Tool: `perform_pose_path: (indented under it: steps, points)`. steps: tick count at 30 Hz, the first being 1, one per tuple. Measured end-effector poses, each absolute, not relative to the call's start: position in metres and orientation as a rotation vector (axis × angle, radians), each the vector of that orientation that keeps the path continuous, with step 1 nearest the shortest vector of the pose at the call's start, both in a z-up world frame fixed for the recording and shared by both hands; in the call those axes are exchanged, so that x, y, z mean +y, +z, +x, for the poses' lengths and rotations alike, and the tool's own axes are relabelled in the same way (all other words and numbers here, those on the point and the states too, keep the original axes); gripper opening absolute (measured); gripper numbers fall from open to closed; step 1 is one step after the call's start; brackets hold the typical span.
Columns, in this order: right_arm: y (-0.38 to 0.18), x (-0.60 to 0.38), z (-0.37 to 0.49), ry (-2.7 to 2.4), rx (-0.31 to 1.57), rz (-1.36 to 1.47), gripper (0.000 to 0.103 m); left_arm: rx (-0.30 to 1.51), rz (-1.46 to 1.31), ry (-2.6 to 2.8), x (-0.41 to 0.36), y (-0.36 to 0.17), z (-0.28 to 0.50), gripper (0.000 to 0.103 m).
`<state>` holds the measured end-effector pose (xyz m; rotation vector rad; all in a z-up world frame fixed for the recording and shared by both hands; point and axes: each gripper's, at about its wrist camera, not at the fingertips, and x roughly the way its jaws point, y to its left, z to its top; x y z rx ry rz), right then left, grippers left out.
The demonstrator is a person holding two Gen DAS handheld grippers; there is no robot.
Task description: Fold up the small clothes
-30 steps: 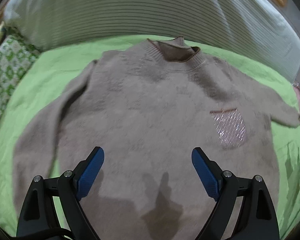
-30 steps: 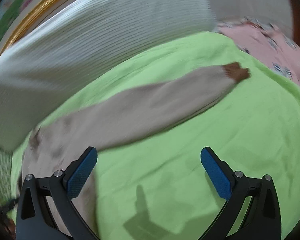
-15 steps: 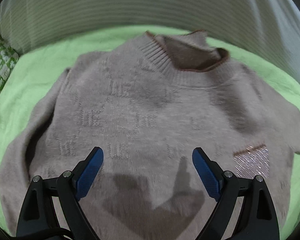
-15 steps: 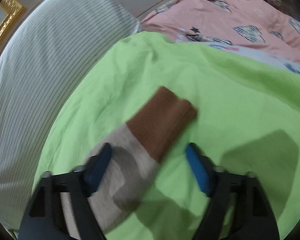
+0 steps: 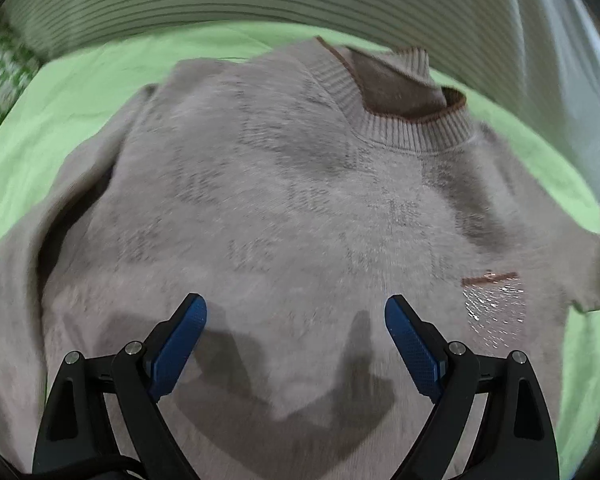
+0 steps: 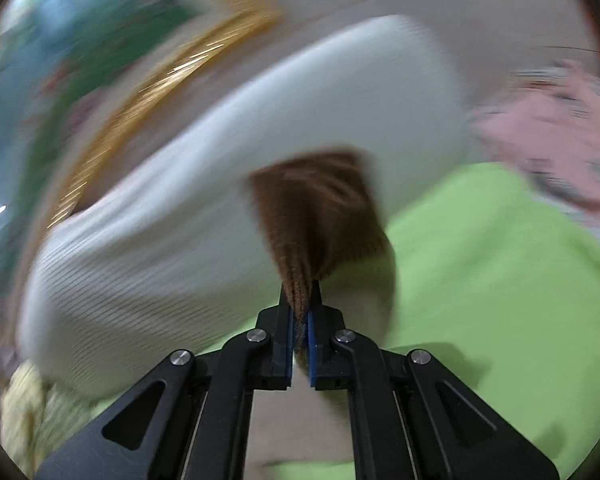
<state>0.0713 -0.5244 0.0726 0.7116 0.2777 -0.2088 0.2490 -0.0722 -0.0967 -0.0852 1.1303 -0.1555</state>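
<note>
No readable brand or label anywhere; the sweater [image 5: 292,208] front has a faint knitted pattern that might be letters, too blurred to read.

Left hand-held gripper [image 5: 296,336] wide open, holding nothing, blue ribbed pads [image 5: 180,344] spread over the lower chest of the sweater. Its shadow falls on the knit between the fingers; cannot tell whether the tips touch the fabric.

Sweater lies flat, front up, on a lime-green sheet [image 5: 80,92] over the bed. Fuzzy beige-grey knit, ribbed crew collar [image 5: 412,128] with a thin brown edge, collar pointing away from the left hand-held gripper. Shiny sequin-like pocket patch [image 5: 494,308] with a brown top band sits just to the right of the right finger. One sleeve [image 5: 16,248] runs down the left side of the view, partly tucked beside the body.

Right hand-held gripper [image 6: 300,320] closed tight on the brown ribbed cuff [image 6: 320,212] of the other sleeve. Cuff is pinched between the blue pads and fans out above them, lifted off the green sheet [image 6: 500,280]; beige sleeve fabric [image 6: 364,292] hangs just behind the fingers. This view is heavily motion-blurred.

Behind: white pillow with fine stripes [image 6: 220,208] against a gold-framed picture [image 6: 172,76], pink patterned fabric [image 6: 548,128] at the right edge of the sheet, a green-and-white patterned cushion [image 5: 0,76] at the far left of the left view.
</note>
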Motion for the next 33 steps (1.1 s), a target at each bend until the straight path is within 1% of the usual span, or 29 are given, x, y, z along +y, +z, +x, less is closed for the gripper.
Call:
perform_pose_path:
  steps: [2,4,5,6,7,8,9,10,11,15,18,21,22,23,24,25,26,28,30,33]
  points:
    - [0.086,-0.457,0.115,-0.020,0.314,0.668,0.006,1.122,-0.109,-0.161,-0.063,-0.090,0.243,0.091]
    - [0.087,-0.390,0.153,0.142,0.364,0.634,0.006,1.107,-0.145,-0.166,-0.051,-0.082,0.234,0.092]
    - [0.086,-0.365,0.169,0.205,0.391,0.616,0.010,1.105,-0.160,-0.169,-0.047,-0.079,0.229,0.092]
    - [0.079,-0.334,0.190,0.286,0.447,0.600,0.010,1.102,-0.179,-0.173,-0.042,-0.078,0.226,0.092]
    - [0.068,-0.302,0.213,0.364,0.538,0.594,0.025,1.101,-0.196,-0.174,-0.039,-0.078,0.223,0.092]
    - [0.058,-0.280,0.224,0.388,0.596,0.592,0.048,1.102,-0.216,-0.175,-0.035,-0.078,0.222,0.092]
    - [0.051,-0.267,0.228,0.409,0.617,0.596,0.055,1.110,-0.223,-0.169,-0.035,-0.077,0.217,0.092]
    - [0.044,-0.260,0.229,0.431,0.624,0.608,0.061,1.116,-0.236,-0.169,-0.032,-0.079,0.218,0.092]
    - [0.041,-0.258,0.228,0.433,0.628,0.616,0.061,1.122,-0.251,-0.171,-0.030,-0.081,0.220,0.092]
    - [0.027,-0.296,0.200,0.287,0.625,0.627,0.069,1.151,-0.311,-0.171,-0.028,-0.092,0.233,0.092]
    - [0.014,-0.339,0.172,0.154,0.633,0.698,0.069,1.176,-0.387,-0.137,-0.031,-0.104,0.244,0.092]
    - [0.004,-0.377,0.151,0.036,0.631,0.722,0.069,1.129,-0.457,-0.116,-0.039,-0.107,0.264,0.091]
    - [0.002,-0.386,0.147,0.005,0.634,0.720,0.069,1.110,-0.473,-0.118,-0.045,-0.107,0.272,0.087]
    - [-0.002,-0.394,0.145,-0.018,0.637,0.721,0.069,1.106,-0.466,-0.117,-0.049,-0.108,0.273,0.065]
    - [-0.004,-0.403,0.141,-0.042,0.636,0.728,0.069,1.099,-0.445,-0.124,-0.055,-0.108,0.277,0.047]
    - [-0.007,-0.412,0.139,-0.065,0.636,0.739,0.069,1.101,-0.414,-0.141,-0.062,-0.108,0.281,0.002]
    - [-0.009,-0.416,0.138,-0.082,0.637,0.743,0.069,1.106,-0.399,-0.157,-0.066,-0.103,0.286,0.006]
    - [-0.013,-0.432,0.132,-0.131,0.630,0.752,0.069,1.040,-0.422,-0.178,-0.053,-0.081,0.281,0.006]
    - [-0.014,-0.443,0.130,-0.152,0.616,0.758,0.069,0.924,-0.421,-0.159,-0.028,-0.051,0.267,0.005]
    - [-0.018,-0.455,0.136,-0.173,0.617,0.739,0.069,0.878,-0.417,-0.094,0.010,-0.038,0.261,0.005]
